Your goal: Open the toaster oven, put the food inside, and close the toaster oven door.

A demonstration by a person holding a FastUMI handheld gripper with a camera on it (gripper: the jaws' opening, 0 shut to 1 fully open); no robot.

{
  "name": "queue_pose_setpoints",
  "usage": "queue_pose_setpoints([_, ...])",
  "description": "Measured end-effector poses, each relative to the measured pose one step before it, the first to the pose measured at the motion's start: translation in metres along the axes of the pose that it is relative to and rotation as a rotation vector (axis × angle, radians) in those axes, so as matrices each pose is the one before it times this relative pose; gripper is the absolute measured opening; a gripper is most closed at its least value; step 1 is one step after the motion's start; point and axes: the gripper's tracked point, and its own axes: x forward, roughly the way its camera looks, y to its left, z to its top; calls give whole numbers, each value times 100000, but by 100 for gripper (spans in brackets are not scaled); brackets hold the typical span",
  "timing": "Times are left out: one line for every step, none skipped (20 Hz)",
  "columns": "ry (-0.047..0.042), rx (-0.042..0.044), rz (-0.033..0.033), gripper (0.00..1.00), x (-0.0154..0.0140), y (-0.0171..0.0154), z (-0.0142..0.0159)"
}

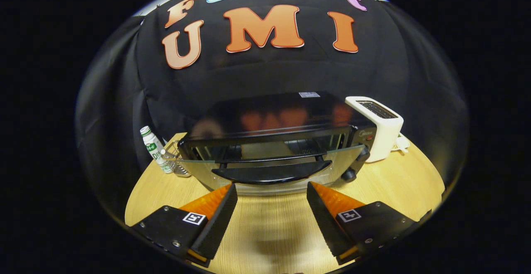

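Gripper view: the gripper point(271, 191) hangs with fingers spread wide and empty just short of the toaster oven point(282, 141) on the wooden table point(398, 174), its glass door point(269, 172) partly dropped; the spread suits reaching for the door's handle point(271, 173), directly ahead.

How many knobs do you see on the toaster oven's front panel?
2 knobs: the upper knob and the lower knob, both on the toaster oven, beyond the open gripper. More may be hidden.
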Motion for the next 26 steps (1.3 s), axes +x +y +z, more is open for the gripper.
queue_pose_setpoints([-1379,-169,-234,100,458,-181,911])
queue_pose_setpoints([-315,754,195,100,125,-26,633])
queue_pose_setpoints([-12,1592,353,100,-363,-109,507])
queue_pose_setpoints([-1062,1558,818,100,-441,100,478])
queue_pose_setpoints([-681,403,243,100,-503,-166,263])
queue_pose_setpoints([-621,-301,16,100,-798,-330,269])
queue_pose_setpoints([-247,-490,-438,99,-891,-467,282])
queue_pose_setpoints([-62,-897,-667,100,-1012,-677,499])
queue_pose_setpoints([-1338,-623,-1174,99,-929,-827,994])
queue_pose_setpoints([-2596,-459,-1231,100,-1098,-852,1381])
queue_pose_setpoints([-3076,-291,-1061,100,-1113,-908,1589])
queue_pose_setpoints([-2908,192,-1174,99,-1148,-950,1695])
queue_pose_setpoints([-2543,349,-804,99,-1202,-940,1782])
queue_pose_setpoints([-2605,516,-1233,99,-1193,-954,1874])
queue_pose_setpoints([-2919,279,-1361,99,-1376,50,1563])
queue_pose_setpoints([-3064,-110,-1882,99,-1312,-1083,2095])
queue_pose_setpoints([-3770,-684,-1667,99,-945,-921,1885])
queue_pose_setpoints([-3844,-1460,-1774,99,-960,-1072,2045])
queue_pose_setpoints([-3829,-1462,-1601,99,-881,-913,1813])
queue_pose_setpoints([-3020,-1067,-1707,99,-733,-865,1656])
queue_pose_setpoints([-1595,-251,-1550,99,-767,-807,1120])
queue_pose_setpoints([-1157,200,-1075,99,-708,-699,908])
queue_pose_setpoints([-1271,511,-977,99,-616,-571,600])
queue_pose_setpoints([-1327,748,-404,99,-603,-474,478])
queue_pose_setpoints([-456,710,-425,99,-381,-378,80])
queue_pose_setpoints([136,767,-252,99,-334,-222,-18])
